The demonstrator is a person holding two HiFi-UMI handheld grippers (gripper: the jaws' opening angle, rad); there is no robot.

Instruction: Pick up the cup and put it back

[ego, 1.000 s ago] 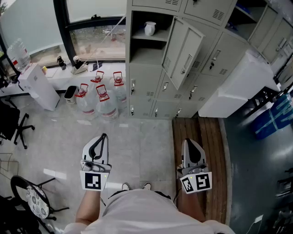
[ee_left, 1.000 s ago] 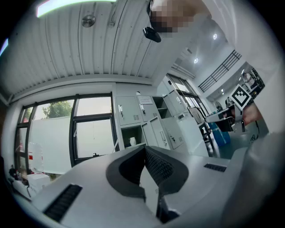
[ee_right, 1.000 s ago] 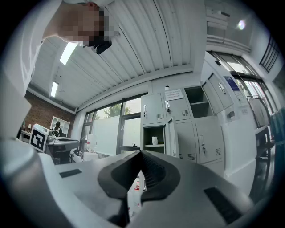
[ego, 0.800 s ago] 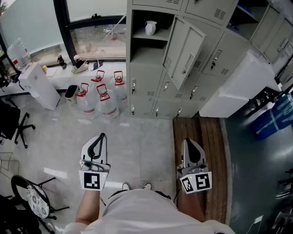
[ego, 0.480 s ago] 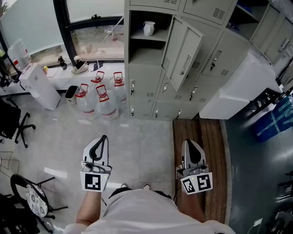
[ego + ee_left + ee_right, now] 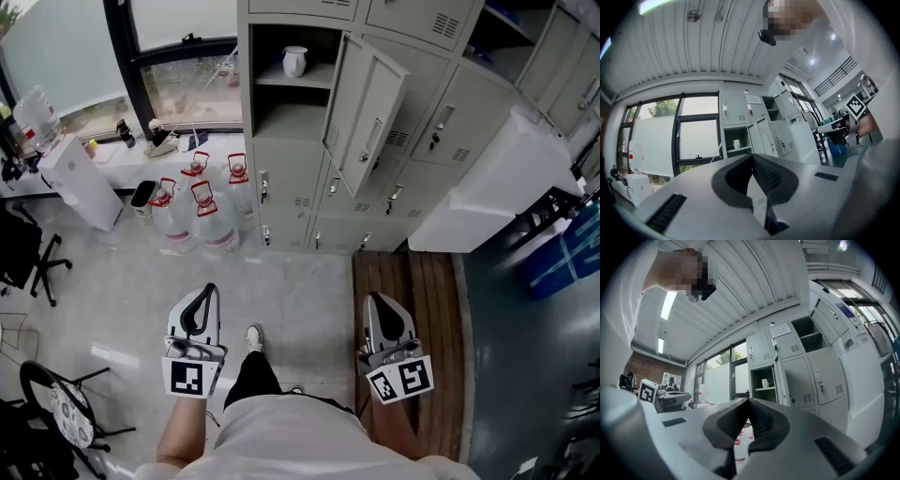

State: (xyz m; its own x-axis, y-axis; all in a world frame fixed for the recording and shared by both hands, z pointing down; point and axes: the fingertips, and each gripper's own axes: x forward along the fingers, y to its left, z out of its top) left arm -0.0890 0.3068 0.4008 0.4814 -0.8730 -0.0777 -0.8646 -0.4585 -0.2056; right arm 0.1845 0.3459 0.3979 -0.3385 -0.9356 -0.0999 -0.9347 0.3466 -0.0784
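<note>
A white cup (image 6: 294, 61) stands on the shelf of an open grey locker compartment (image 6: 281, 94), far ahead of me. It shows small in the left gripper view (image 6: 736, 144) and in the right gripper view (image 6: 765, 383). My left gripper (image 6: 208, 292) is held low in front of my body, shut, with nothing between its jaws (image 6: 752, 157). My right gripper (image 6: 375, 300) is level with it on the right, also shut and empty (image 6: 749, 401). Both point toward the lockers, well short of the cup.
The compartment's door (image 6: 366, 103) hangs open to the right. Several water jugs (image 6: 192, 202) stand on the floor left of the lockers. A white box (image 6: 487, 178) leans at the right, above a wooden strip (image 6: 408, 309). Chairs (image 6: 56, 408) stand at the left.
The person has stepped forward: one foot now shows ahead and the lockers have shifted left and nearer. Both grippers keep their pose and stay shut.
</note>
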